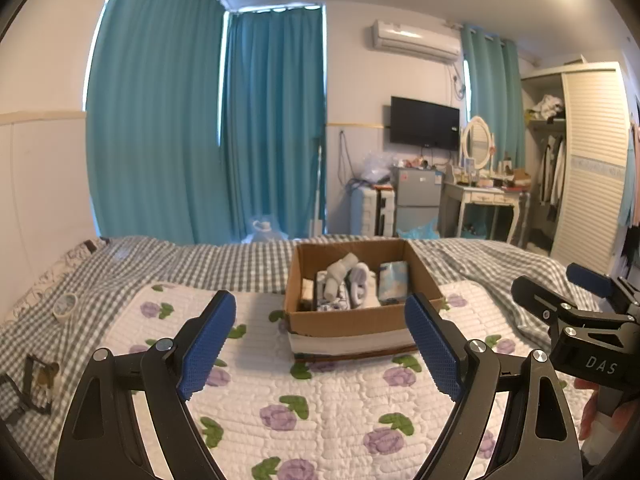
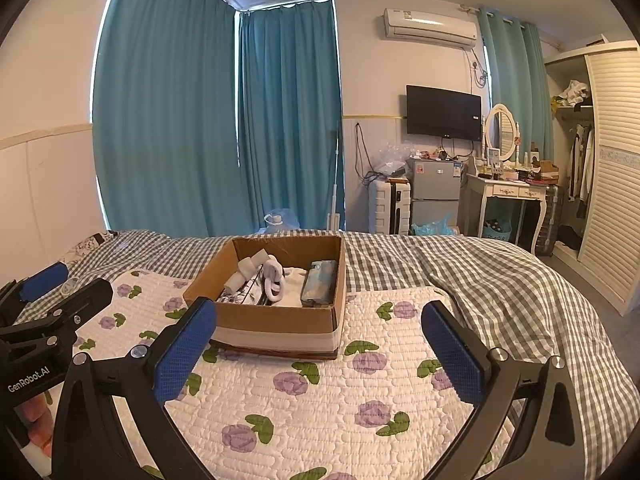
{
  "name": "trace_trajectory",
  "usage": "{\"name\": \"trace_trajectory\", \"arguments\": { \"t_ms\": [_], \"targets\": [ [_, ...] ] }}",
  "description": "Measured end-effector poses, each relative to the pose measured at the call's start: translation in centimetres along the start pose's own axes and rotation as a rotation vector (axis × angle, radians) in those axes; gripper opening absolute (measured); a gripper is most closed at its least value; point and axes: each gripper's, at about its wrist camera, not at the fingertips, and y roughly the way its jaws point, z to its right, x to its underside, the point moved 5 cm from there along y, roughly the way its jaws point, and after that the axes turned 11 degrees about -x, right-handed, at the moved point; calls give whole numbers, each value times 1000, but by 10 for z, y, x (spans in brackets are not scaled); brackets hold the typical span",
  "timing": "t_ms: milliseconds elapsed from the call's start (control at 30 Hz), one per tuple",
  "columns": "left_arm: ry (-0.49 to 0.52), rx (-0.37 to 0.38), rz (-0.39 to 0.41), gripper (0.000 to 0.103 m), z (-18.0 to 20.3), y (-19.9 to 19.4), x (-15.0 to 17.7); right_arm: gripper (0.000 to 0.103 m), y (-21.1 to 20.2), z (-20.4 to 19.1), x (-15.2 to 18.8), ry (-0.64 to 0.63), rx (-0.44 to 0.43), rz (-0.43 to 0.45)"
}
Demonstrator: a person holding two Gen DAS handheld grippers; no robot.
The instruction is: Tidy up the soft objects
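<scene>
Both the left tool (image 1: 320, 344) and the right tool (image 2: 320, 344) hang spread wide and empty above the bed's white flower-print quilted pad (image 1: 320, 400). The open brown cardboard box (image 1: 356, 320) of rolled pale socks (image 1: 340, 276) sits toward the pad's far edge, so I'd bring one tool down steeply over a single roll and pinch its middle.

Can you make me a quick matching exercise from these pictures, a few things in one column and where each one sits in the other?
Things:
1. cardboard box
2. roll of tape
3. pale blue packet
4. television

Places:
A. on the grey checked blanket
B. inside the box, right side
C. on the wall
D. on the floral quilt

Pairs: 1-D, 2-A, 3-B, 4-C
</scene>
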Motion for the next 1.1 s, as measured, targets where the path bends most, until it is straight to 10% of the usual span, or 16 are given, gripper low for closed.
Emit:
{"name": "trace_trajectory", "arguments": {
  "t_ms": [1100],
  "targets": [
    [6, -2, 3, 88, -6, -1, -3, 103, 2, -4, 2, 8, 6, -6]
  ]
}}
